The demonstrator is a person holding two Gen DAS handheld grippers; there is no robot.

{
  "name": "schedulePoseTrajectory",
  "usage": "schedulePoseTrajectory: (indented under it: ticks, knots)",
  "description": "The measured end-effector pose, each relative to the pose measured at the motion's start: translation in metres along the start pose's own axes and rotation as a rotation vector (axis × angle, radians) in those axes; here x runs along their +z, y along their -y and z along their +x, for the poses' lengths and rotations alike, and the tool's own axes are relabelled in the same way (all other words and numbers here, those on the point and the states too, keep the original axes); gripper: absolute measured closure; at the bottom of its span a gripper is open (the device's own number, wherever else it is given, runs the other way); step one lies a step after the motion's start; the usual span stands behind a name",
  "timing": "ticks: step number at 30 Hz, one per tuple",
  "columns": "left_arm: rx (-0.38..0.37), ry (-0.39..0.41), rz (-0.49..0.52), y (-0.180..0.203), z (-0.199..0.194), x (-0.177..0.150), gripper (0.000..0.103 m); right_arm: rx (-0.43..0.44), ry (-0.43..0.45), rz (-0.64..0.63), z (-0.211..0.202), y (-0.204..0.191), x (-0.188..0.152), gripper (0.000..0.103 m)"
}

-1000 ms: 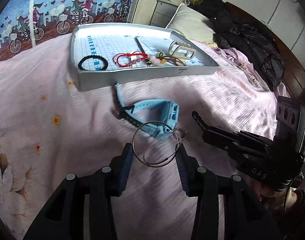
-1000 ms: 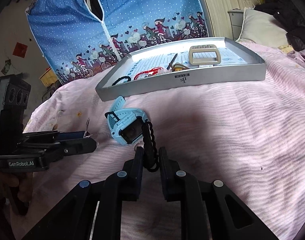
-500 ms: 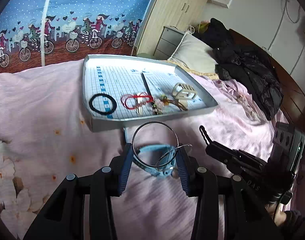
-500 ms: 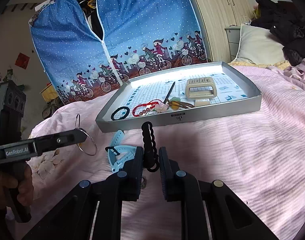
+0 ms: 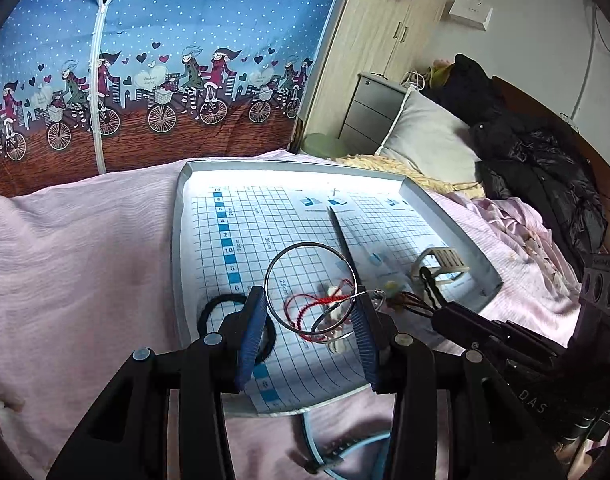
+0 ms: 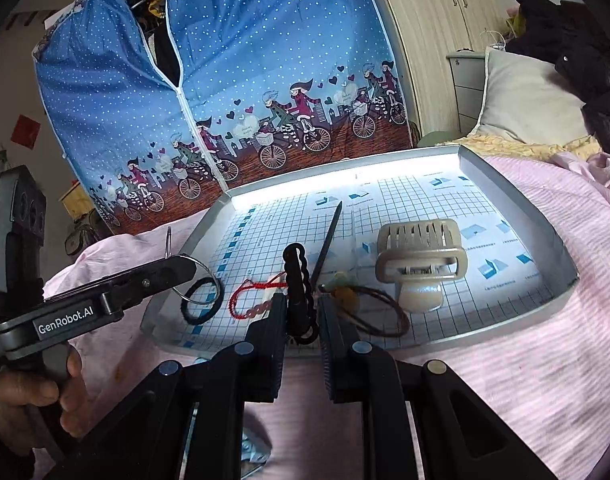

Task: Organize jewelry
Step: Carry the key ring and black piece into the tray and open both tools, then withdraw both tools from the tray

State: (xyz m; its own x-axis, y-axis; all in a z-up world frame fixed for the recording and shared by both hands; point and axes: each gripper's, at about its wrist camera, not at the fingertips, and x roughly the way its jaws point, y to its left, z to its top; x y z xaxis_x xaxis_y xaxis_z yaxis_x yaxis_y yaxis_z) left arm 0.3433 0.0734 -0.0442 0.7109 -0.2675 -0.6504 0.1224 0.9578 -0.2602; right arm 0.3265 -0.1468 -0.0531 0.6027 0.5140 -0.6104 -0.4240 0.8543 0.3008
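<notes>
Tools fill the near edge of both views. The left tool pinches a thin silver hoop by its lower rim, its pads closed against the wire, with a smaller ring dangling beside. The hoop looks light, stiff and slippery, so a hold across the wire near the pads seems safest; squeezing harder could bend it. The right tool is pressed together on a black wavy hair clip, which stands upright between the pads. It looks like rigid plastic, light, and best held low on its shaft.

Both items hang over the near part of a grey tray lying on a pink bed. On the tray's grid lining lie a black hair tie, a red cord bracelet, a brown cord, a dark hairpin and a beige claw clip.

Beyond stands a blue fabric wardrobe.
</notes>
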Motion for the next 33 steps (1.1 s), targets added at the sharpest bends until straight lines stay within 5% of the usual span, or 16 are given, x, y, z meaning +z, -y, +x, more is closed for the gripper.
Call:
schedulePoseTrajectory:
  ticks: [10,13,15,17,22,24,29,33]
  knots:
    - [0.023,-0.109,-0.102,-0.028,0.035,-0.003,0.065,-0.038,-0.066,-0.012,0.025,0.012,0.0,0.087]
    - [0.026,-0.117,-0.131,-0.031,0.032,-0.005,0.064,-0.047,-0.061,-0.02,0.017,0.011,-0.001,0.079]
    - [0.025,-0.105,-0.139,-0.031,0.025,-0.004,0.054,-0.053,-0.042,-0.03,0.009,0.009,-0.001,0.076]
    - [0.024,-0.088,-0.141,-0.029,0.015,-0.004,0.039,-0.071,-0.023,-0.04,-0.003,0.007,0.0,0.068]
    - [0.027,-0.015,-0.123,-0.018,-0.022,-0.004,0.02,-0.095,0.058,-0.032,-0.046,0.007,0.003,0.04]
    - [0.025,0.041,-0.116,-0.013,-0.043,-0.006,0.002,-0.093,0.089,-0.034,-0.065,0.005,0.003,0.025]
    - [0.043,0.183,-0.09,0.005,-0.101,-0.014,0.002,-0.066,0.177,-0.065,-0.116,-0.007,0.002,0.0]
    - [0.115,0.275,-0.026,0.026,-0.147,-0.024,0.002,-0.045,0.248,-0.087,-0.156,-0.022,-0.003,0.0]
